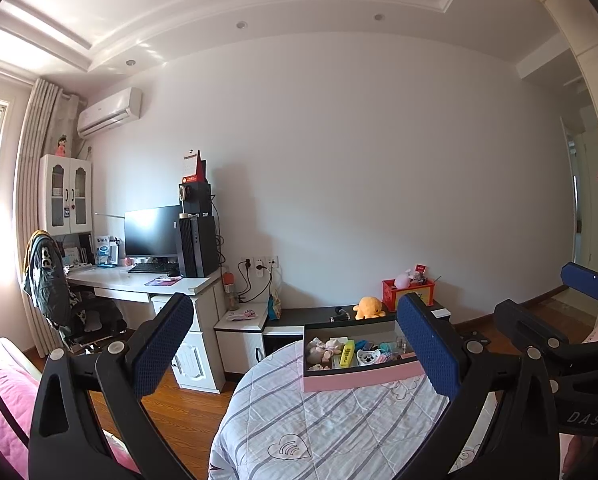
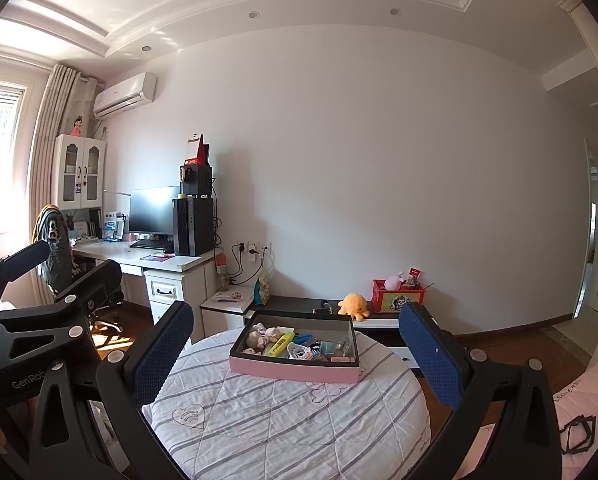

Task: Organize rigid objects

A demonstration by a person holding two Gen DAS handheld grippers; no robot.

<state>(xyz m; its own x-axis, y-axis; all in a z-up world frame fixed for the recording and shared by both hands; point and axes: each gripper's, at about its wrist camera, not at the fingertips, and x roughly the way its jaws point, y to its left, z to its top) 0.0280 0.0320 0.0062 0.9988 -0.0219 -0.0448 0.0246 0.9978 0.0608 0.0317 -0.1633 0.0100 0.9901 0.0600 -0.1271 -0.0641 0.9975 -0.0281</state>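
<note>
A pink-sided open box (image 2: 295, 372) sits on a round table under a striped quilted cloth (image 2: 283, 420). It holds several small things, among them a yellow highlighter (image 2: 280, 345) and a small doll (image 2: 259, 338). The box also shows in the left wrist view (image 1: 363, 376), with the highlighter (image 1: 347, 354) inside. My left gripper (image 1: 299, 344) is open and empty, held above the table short of the box. My right gripper (image 2: 297, 352) is open and empty, also short of the box. Each gripper shows at the edge of the other's view.
A low black bench (image 2: 299, 304) behind the table carries an orange plush octopus (image 2: 353, 305) and a red crate (image 2: 397, 300). A white desk (image 2: 147, 260) with monitor, computer tower and chair stands at the left. A pink bed edge (image 1: 3, 392) lies at the far left.
</note>
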